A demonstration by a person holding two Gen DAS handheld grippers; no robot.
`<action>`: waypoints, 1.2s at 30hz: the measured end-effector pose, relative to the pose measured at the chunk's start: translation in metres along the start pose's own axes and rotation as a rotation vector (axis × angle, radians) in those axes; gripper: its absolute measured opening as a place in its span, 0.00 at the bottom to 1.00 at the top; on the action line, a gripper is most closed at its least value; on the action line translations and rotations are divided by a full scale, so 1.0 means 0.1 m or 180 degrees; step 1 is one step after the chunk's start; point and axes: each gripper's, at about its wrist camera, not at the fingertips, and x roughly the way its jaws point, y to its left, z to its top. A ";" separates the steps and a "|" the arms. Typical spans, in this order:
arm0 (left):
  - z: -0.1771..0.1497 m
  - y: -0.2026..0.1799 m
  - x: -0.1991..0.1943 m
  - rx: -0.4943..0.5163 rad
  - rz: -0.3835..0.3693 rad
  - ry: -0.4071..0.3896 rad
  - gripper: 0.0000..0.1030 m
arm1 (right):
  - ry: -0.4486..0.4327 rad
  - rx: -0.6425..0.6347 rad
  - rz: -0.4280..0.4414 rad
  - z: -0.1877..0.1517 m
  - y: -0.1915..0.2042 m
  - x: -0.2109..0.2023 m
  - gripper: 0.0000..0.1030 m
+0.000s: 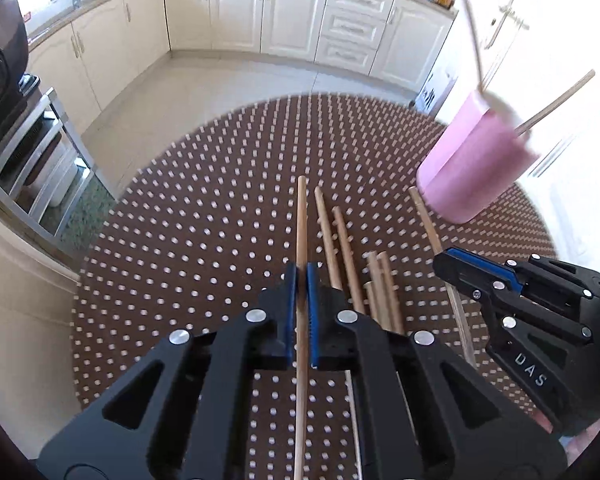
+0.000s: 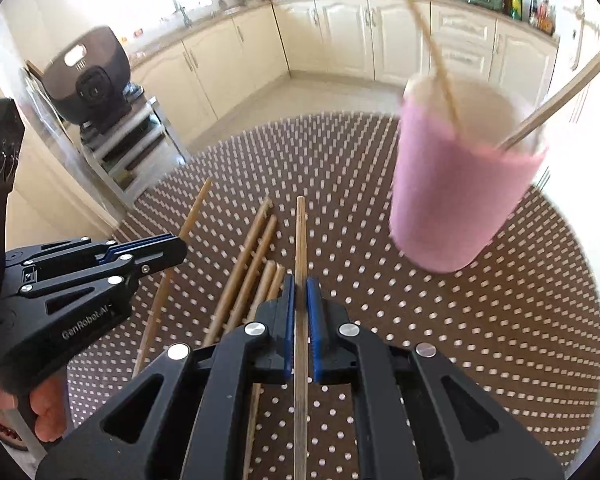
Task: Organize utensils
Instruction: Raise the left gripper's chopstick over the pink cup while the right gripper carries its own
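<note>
My left gripper (image 1: 301,276) is shut on a wooden chopstick (image 1: 301,220) that points forward over the dotted brown table (image 1: 204,240). My right gripper (image 2: 301,288) is shut on another chopstick (image 2: 300,236), also pointing forward. Several loose chopsticks (image 1: 342,248) lie on the table between the two grippers; they also show in the right wrist view (image 2: 252,256). A pink cup (image 2: 456,184) stands ahead to the right with two chopsticks (image 2: 432,44) leaning in it. In the left wrist view the cup (image 1: 468,164) is at the far right, beyond the right gripper (image 1: 456,268).
The round table's far edge (image 1: 300,100) drops to a tiled kitchen floor. A metal rack (image 2: 132,140) with a dark appliance (image 2: 88,80) stands to the left. Cream cabinets (image 1: 292,12) line the back wall. The left gripper (image 2: 172,248) appears at the left of the right wrist view.
</note>
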 end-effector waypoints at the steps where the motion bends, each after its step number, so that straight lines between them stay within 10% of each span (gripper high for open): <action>1: 0.01 -0.01 -0.11 -0.0003 -0.0009 -0.0059 0.06 | -0.0039 0.0001 0.0026 0.01 0.00 -0.07 0.05; 11: -0.01 -0.14 -0.70 0.0155 0.0001 -0.0274 0.06 | -0.0290 -0.0164 0.0066 -0.05 0.15 -0.72 0.05; 22: -0.04 -0.10 -0.21 0.0205 0.0140 0.0129 0.07 | -0.0055 -0.0091 0.0079 -0.13 0.15 -0.44 0.05; 28: -0.03 -0.06 0.09 0.0181 0.0183 0.0202 0.42 | 0.0064 -0.0059 0.0120 -0.13 0.08 -0.19 0.05; 36: 0.01 -0.08 0.41 0.0195 0.0173 0.0371 0.32 | 0.0164 -0.0022 0.0152 -0.11 0.05 0.04 0.05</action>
